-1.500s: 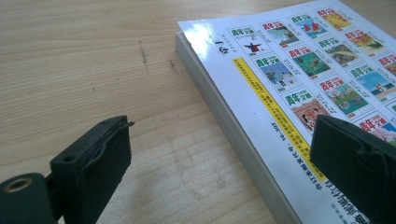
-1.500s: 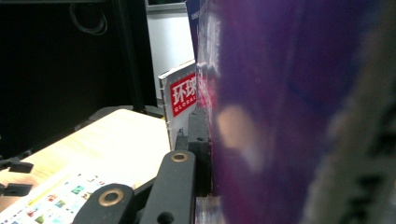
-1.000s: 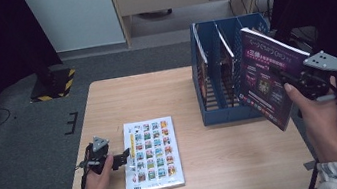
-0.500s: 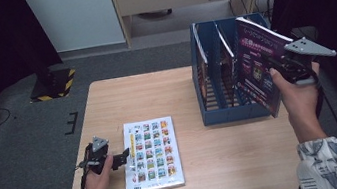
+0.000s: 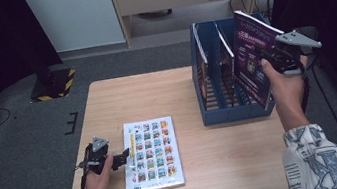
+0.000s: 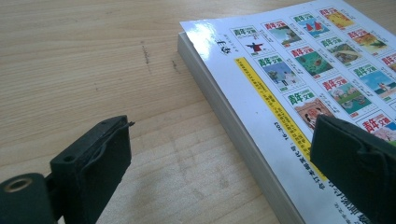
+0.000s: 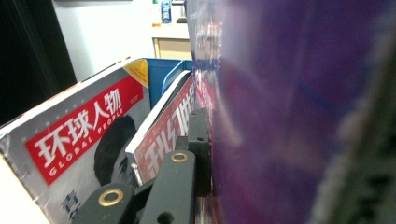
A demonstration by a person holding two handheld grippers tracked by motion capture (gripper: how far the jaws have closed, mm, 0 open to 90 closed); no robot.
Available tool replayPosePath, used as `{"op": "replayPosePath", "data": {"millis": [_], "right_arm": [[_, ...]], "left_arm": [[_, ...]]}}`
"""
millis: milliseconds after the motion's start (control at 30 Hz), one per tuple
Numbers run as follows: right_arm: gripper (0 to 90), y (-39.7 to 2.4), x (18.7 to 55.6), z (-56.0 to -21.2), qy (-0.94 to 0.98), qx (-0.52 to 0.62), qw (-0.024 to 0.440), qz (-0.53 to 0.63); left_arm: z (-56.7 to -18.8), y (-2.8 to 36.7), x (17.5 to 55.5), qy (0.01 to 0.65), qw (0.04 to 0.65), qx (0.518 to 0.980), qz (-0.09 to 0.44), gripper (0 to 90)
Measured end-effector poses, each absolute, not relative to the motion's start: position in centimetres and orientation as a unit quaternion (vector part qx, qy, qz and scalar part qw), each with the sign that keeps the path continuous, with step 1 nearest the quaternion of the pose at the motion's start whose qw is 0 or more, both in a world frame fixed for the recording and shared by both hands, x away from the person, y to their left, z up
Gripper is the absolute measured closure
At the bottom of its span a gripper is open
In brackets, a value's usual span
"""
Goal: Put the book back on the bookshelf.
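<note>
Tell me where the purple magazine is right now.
In the high view the purple magazine is at the right, held upright in the shut right gripper over the rightmost slot of the blue file rack, beside the magazines already filed there.

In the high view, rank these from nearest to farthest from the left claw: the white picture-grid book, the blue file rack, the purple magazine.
1. The white picture-grid book lies flat on the table right beside the left claw.
2. The blue file rack stands across the table, toward its right rear.
3. The purple magazine is farthest, held upright by the right claw at the rack's right end.
</note>
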State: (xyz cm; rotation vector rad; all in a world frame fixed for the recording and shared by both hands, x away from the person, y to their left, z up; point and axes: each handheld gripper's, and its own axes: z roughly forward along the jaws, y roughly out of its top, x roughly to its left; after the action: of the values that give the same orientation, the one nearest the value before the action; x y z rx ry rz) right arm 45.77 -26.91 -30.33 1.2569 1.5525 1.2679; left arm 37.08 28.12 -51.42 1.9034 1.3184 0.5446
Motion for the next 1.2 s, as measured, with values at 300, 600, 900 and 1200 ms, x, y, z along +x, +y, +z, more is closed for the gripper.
{"op": "replayPosePath", "data": {"millis": [300,600,900,1200], "right_arm": [[82.4,-26.3,47.4,-31.0,0.592,0.5,0.383,0.502],[82.3,-25.9,48.7,-31.5,0.581,0.502,0.387,0.511],[82.3,-25.7,49.5,-32.1,0.576,0.505,0.389,0.511],[82.2,-25.4,50.0,-32.4,0.567,0.51,0.392,0.514]], "left_arm": [[-51.5,28.2,37.0,0.517,0.371,0.741,0.215,4.8],[-51.5,28.5,37.1,0.517,0.37,0.74,0.218,4.8],[-51.4,28.5,37.0,0.516,0.371,0.74,0.22,4.8],[-51.4,28.5,37.0,0.516,0.37,0.74,0.22,4.8]]}}
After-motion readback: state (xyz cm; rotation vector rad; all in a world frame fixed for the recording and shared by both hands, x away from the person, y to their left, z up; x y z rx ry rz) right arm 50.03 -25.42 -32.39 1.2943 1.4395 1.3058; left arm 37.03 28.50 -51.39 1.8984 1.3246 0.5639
